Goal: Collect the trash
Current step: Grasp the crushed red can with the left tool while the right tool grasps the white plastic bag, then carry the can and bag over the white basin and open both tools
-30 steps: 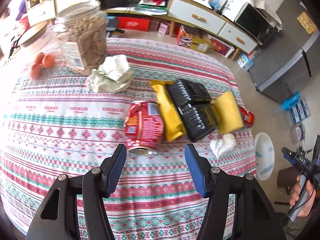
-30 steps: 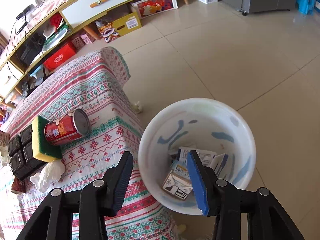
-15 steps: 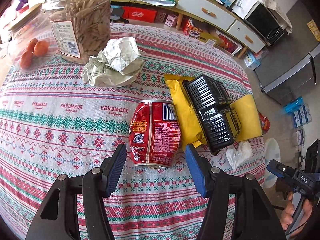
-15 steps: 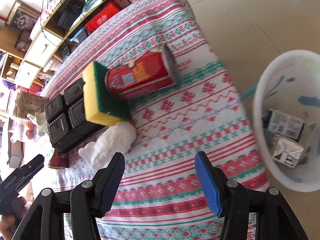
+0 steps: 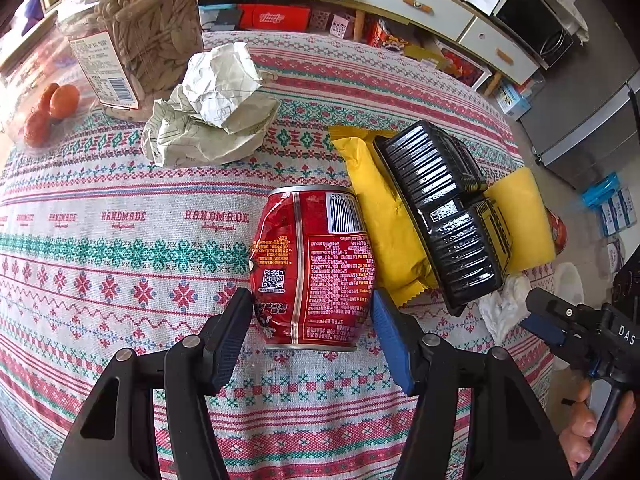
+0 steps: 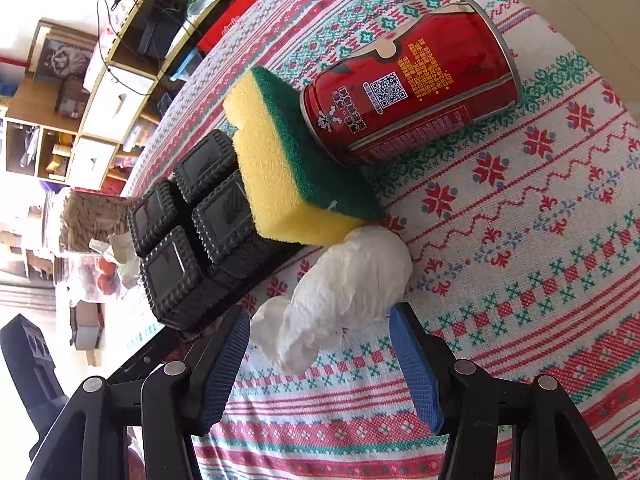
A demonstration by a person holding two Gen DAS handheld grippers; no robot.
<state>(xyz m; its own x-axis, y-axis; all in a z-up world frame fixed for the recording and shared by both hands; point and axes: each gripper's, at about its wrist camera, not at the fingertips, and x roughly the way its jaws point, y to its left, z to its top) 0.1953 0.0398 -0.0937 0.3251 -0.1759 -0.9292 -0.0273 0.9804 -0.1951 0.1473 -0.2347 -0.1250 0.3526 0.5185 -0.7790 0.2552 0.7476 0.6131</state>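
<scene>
A dented red can (image 5: 314,268) lies on the patterned tablecloth (image 5: 120,264). My left gripper (image 5: 312,336) is open, its fingers on either side of the can's near end. A crumpled white tissue (image 6: 340,292) lies by a yellow-green sponge (image 6: 288,164). My right gripper (image 6: 320,364) is open with the tissue between its fingers. A second red can (image 6: 412,80) lies beyond the sponge. A black plastic tray (image 5: 444,212) rests on a yellow wrapper (image 5: 380,220). Crumpled paper (image 5: 212,108) lies farther back.
A clear jar of seeds (image 5: 132,32) and a container with orange fruit (image 5: 48,108) stand at the back left. The table edge drops to the floor on the right. Drawers and shelves (image 5: 420,4) line the far wall.
Both grippers moved closer to the table. The left now straddles the dented can. The right swung from the white bin to the tissue, which now lies between its fingers.
</scene>
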